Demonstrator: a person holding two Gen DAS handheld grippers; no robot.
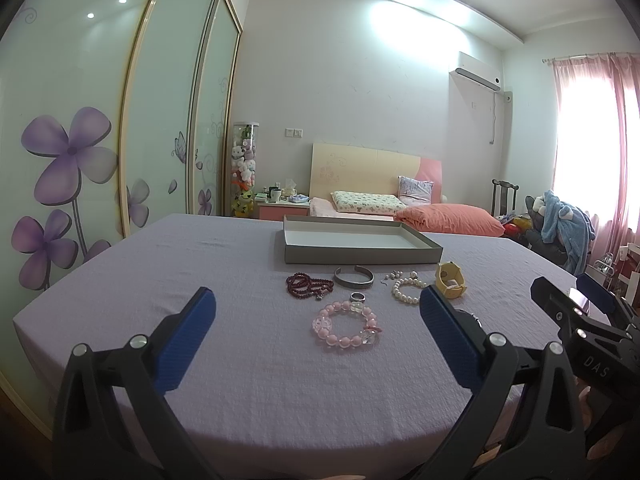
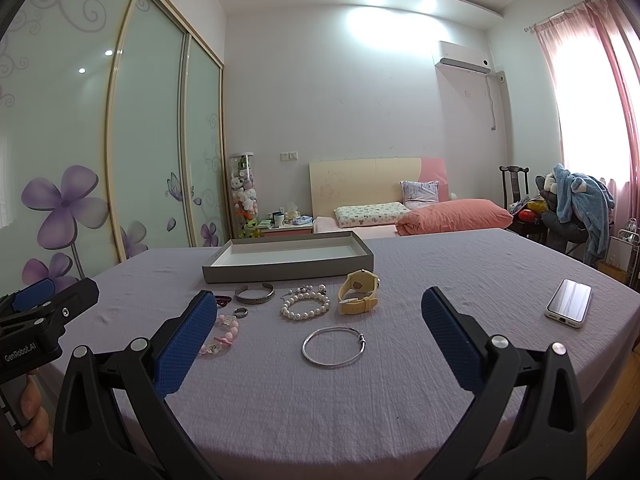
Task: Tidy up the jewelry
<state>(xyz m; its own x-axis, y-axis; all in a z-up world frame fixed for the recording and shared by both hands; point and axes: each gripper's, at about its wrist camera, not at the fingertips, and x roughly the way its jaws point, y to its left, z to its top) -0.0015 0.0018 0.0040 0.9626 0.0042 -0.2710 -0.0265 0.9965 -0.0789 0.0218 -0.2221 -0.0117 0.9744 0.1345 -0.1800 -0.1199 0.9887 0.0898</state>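
Jewelry lies on a lilac-covered table [image 1: 248, 360] in front of an empty grey tray [image 1: 360, 258]. In the left wrist view I see a pink bead bracelet [image 1: 345, 326], dark red beads [image 1: 308, 285], a silver cuff [image 1: 354, 277], a ring [image 1: 358, 297], a pearl bracelet [image 1: 406, 288] and a yellow watch [image 1: 450, 286]. The right wrist view adds a thin silver bangle [image 2: 334, 346], the pearl bracelet [image 2: 305, 306], the watch [image 2: 359, 292] and the tray [image 2: 288, 272]. My left gripper [image 1: 316, 310] is open and empty, short of the pink bracelet. My right gripper [image 2: 316, 314] is open and empty, short of the bangle.
A phone [image 2: 569, 308] lies on the table's right side. A bed with pillows [image 1: 400, 208] stands behind the table. Sliding wardrobe doors [image 1: 80, 140] run along the left. A chair with clothes [image 2: 576, 208] stands at the right by the window.
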